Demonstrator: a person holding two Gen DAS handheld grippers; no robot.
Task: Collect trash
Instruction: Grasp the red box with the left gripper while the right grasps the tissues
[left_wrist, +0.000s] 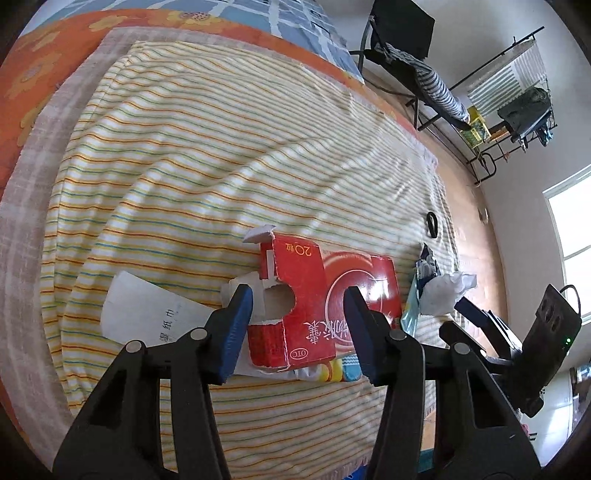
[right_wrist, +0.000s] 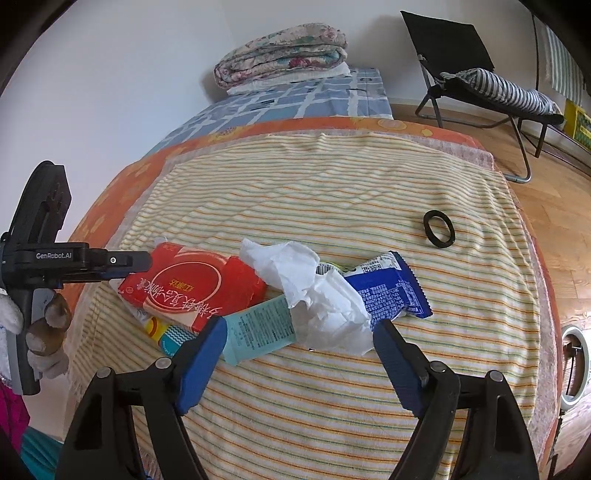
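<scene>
A torn red carton (left_wrist: 306, 295) (right_wrist: 192, 288) lies on the striped sheet (right_wrist: 332, 184). My left gripper (left_wrist: 298, 295) straddles its ripped end, and its blue pads look pressed against the sides. Under the carton are a white paper slip (left_wrist: 147, 314) and a colourful wrapper (right_wrist: 162, 332). Just to the right sit a crumpled white tissue (right_wrist: 317, 306) (left_wrist: 447, 291), a teal packet (right_wrist: 258, 328) and a blue snack wrapper (right_wrist: 391, 291). My right gripper (right_wrist: 299, 350) hangs open just short of the tissue, touching nothing.
A black ring (right_wrist: 438, 228) lies apart on the sheet's right side. A folded quilt (right_wrist: 280, 55) sits at the bed's far end. A folding chair (right_wrist: 480, 81) and a drying rack (left_wrist: 517, 92) stand on the wooden floor beyond. A gloved hand (right_wrist: 48, 325) holds the left gripper.
</scene>
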